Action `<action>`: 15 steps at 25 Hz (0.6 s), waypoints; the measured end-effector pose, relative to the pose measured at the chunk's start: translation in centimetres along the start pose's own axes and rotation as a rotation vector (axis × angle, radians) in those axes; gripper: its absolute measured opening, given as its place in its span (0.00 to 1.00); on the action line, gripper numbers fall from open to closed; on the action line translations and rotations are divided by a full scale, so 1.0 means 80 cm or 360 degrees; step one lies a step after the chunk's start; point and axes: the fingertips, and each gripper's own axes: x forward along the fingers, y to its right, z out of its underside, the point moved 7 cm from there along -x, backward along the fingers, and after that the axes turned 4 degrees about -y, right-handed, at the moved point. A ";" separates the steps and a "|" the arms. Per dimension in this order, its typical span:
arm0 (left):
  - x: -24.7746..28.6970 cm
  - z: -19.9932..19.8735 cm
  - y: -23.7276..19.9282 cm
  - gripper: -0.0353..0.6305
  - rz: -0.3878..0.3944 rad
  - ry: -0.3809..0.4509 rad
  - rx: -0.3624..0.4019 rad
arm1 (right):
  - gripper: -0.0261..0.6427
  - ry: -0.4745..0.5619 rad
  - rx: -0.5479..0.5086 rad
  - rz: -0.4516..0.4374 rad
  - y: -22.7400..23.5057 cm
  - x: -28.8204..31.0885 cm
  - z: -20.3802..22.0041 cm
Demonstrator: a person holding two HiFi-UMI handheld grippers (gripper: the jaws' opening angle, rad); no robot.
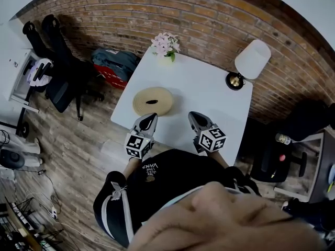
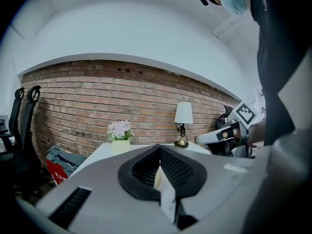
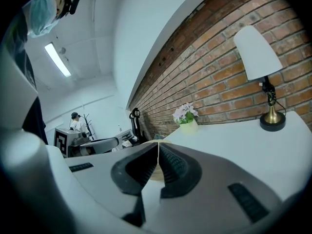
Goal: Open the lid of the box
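Note:
The box (image 1: 153,101) is round, flat and tan, with its lid on, and lies on the white table (image 1: 209,95) near the front left. My left gripper (image 1: 151,118) is shut and empty, its tips just short of the box's near edge. My right gripper (image 1: 195,116) is also shut and empty, and hovers to the right of the box. In the left gripper view the closed jaws (image 2: 159,149) hide most of the box (image 2: 156,178). In the right gripper view a sliver of the box (image 3: 155,172) shows behind the closed jaws (image 3: 158,145).
A pot of pale flowers (image 1: 165,46) stands at the table's far edge, and a white-shaded lamp (image 1: 251,61) on a brass foot at the far right corner. A brick wall runs behind. Black office chairs (image 1: 57,61) stand left, on the wooden floor.

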 end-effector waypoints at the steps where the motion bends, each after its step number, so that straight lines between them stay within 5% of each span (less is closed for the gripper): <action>1: 0.006 0.000 0.002 0.07 -0.0007 -0.0006 -0.0002 | 0.05 -0.0008 -0.0007 -0.0014 0.004 0.001 -0.001; 7: 0.028 0.003 0.005 0.07 -0.0042 -0.0038 0.0022 | 0.05 -0.0050 -0.0032 -0.0052 0.022 0.010 0.000; 15: 0.040 0.008 -0.039 0.07 0.0084 -0.0124 0.0044 | 0.05 -0.0040 -0.0060 -0.0027 0.012 0.049 0.005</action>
